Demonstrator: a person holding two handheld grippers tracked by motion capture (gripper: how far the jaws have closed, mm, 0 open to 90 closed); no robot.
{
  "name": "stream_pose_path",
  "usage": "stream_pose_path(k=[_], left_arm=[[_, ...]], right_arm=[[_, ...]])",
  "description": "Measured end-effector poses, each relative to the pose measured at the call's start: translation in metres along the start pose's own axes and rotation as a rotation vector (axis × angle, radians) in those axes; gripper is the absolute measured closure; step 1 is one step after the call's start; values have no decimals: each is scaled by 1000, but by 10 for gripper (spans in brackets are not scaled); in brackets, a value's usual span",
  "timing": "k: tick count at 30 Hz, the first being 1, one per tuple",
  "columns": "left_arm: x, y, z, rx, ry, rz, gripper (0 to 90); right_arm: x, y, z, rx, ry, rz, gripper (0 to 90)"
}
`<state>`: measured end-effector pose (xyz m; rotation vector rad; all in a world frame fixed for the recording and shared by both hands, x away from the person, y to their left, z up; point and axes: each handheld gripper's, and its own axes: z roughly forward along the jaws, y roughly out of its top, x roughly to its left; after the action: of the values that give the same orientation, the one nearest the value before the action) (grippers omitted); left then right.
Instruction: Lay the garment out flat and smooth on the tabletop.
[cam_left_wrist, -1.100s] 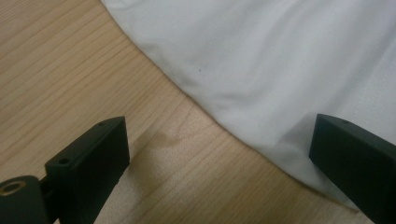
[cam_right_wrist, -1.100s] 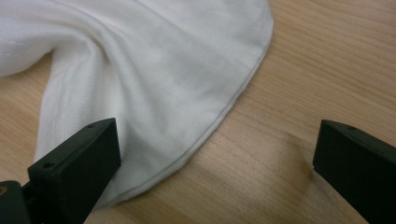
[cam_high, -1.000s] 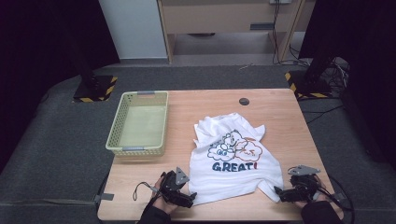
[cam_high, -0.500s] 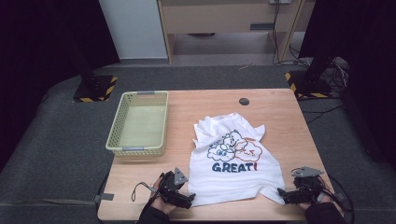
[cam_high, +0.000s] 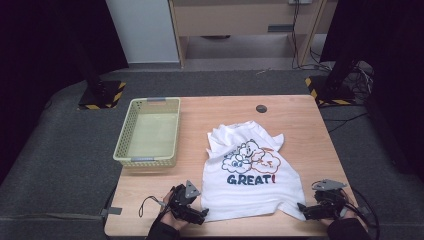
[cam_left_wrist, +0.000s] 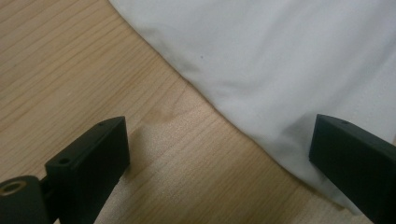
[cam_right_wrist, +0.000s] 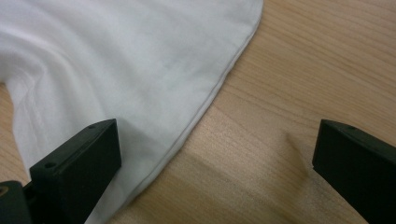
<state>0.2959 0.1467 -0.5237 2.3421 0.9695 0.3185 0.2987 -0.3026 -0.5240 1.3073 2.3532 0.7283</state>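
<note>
A white T-shirt (cam_high: 250, 175) lies print-up near the worktop's (cam_high: 300, 115) front edge, hem toward us. We hold the left gripper (cam_high: 202, 216) and right gripper (cam_high: 301, 207), jaws spread, at its two hem corners; the shirt lies between them, equally near both.

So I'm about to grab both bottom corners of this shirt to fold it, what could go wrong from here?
Both grippers are open at the hem of the T-shirt.

1. The left gripper straddles mostly bare table; cloth reaches only one jaw, so it might pinch thinly or miss.
2. The right gripper has the hem edge between its jaws, so a shallow grip could slip.
3. The shirt's upper part is rumpled; lifting may fold in wrinkles.
</note>
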Motion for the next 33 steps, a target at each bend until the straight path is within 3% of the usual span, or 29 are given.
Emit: stream_pose_path(k=[13,33], left_arm=[[11,2,2,-48,-2,-79,47],[13,6,9,-53,11,-71,44]], right_arm=[[-8,20,-4,-100,-4,60,22],[-18,52,-1,-200,-15,134,80]])
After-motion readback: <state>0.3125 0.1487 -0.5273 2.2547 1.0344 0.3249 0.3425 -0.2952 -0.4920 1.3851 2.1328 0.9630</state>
